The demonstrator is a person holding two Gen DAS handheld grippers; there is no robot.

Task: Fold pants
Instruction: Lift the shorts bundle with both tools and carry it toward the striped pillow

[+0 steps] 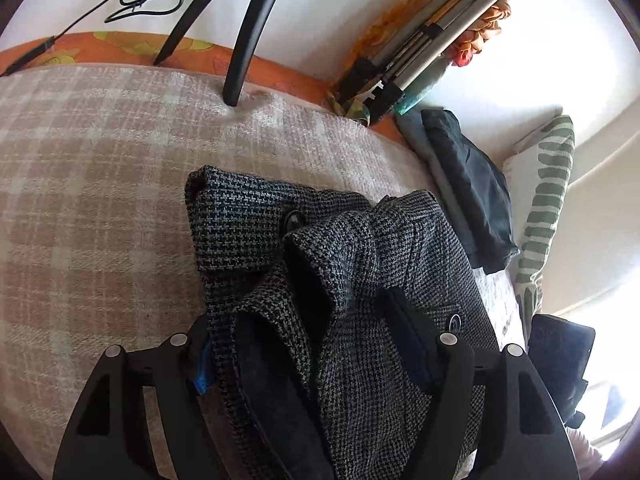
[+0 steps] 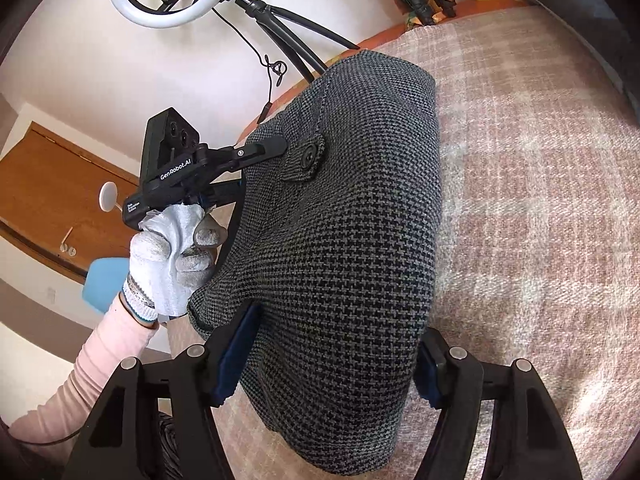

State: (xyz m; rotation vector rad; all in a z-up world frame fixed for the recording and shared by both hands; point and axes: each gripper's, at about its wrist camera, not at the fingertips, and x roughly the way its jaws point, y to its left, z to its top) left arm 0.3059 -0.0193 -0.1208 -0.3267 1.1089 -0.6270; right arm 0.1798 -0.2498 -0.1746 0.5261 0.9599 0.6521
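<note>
Pants (image 2: 340, 240) lie bunched on the checked blanket (image 2: 540, 200); both the left gripper (image 1: 316, 344) and the right gripper (image 2: 332, 356) have jaws spread wide around the fabric, not pinching it

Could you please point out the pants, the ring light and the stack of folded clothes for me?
pants (image 2: 352, 208): right wrist view, middle of the houndstooth fabric.
ring light (image 2: 138, 10): right wrist view, lower left of its white ring.
stack of folded clothes (image 1: 472, 184): left wrist view, the dark top garment.

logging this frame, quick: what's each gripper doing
left gripper: wide open around bunched pants
right gripper: wide open astride the pants, not clamped
</note>
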